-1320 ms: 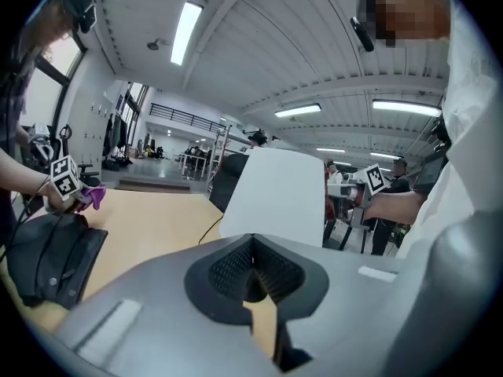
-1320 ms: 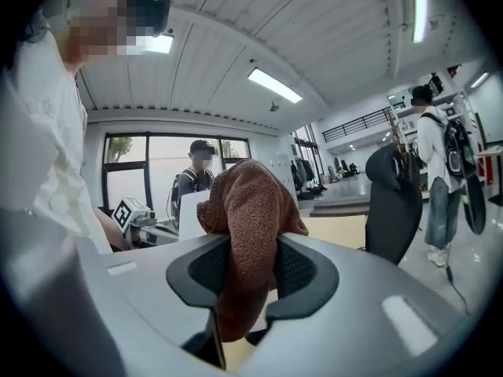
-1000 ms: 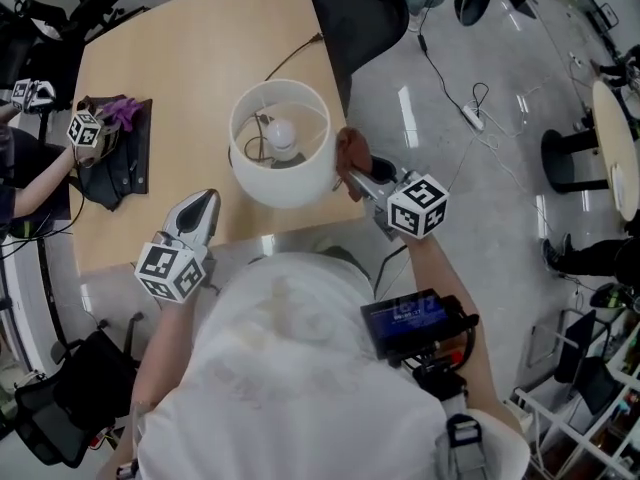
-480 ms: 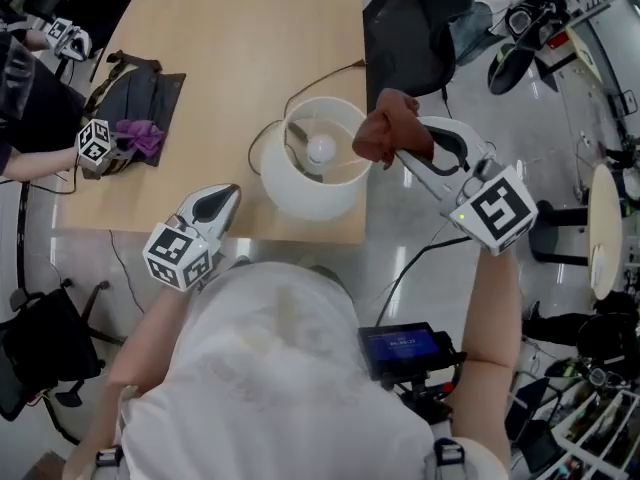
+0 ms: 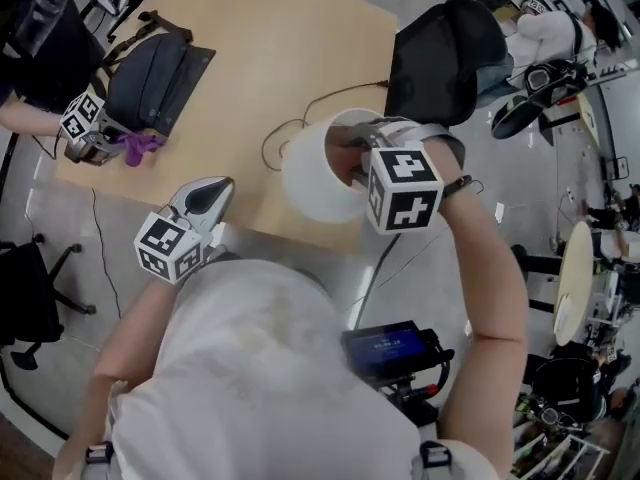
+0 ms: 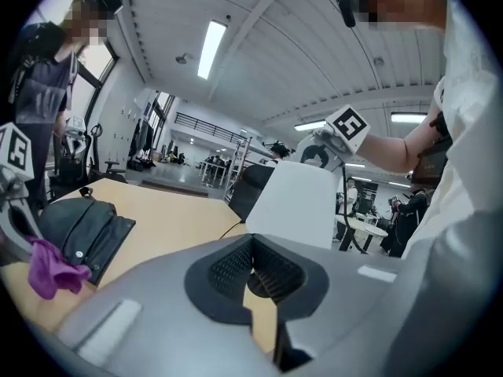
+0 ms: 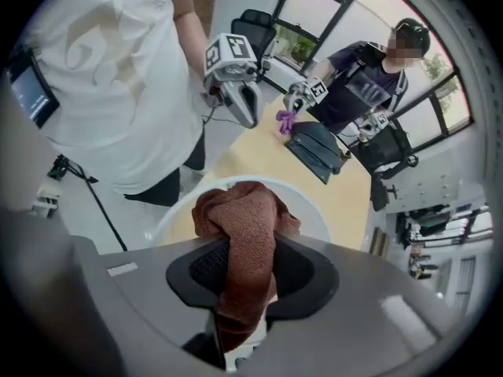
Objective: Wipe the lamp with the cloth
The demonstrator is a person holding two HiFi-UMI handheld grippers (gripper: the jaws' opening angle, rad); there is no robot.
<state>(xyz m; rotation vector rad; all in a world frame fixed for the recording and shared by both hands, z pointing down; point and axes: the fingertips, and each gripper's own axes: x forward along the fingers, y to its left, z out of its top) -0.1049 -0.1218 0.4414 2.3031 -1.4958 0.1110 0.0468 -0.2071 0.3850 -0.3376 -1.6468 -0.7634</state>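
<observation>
The white lamp shade [image 5: 312, 183] stands near the wooden table's [image 5: 270, 38] front edge. My right gripper [image 5: 358, 156] hangs over the shade's open top and points steeply down into it. It is shut on the rust-brown cloth [image 7: 244, 226], which bunches above the pads over the shade's rim [image 7: 310, 204]. My left gripper [image 5: 214, 192] hovers left of the shade at the table edge, well apart from it. In the left gripper view its jaws [image 6: 251, 246] are shut with nothing in them, and the shade [image 6: 295, 203] rises ahead with the right gripper [image 6: 318, 154] above it.
A black bag [image 5: 155, 63] lies at the table's far left. Beside it another person holds grippers and a purple cloth [image 5: 138, 146]. The lamp's cord [image 5: 320, 100] runs back across the table. A black chair [image 5: 440, 53] stands close behind the lamp.
My right gripper has risen from the shade's right side, rolled over and now points down into its open top, still holding the cloth. The left gripper shifted slightly.
</observation>
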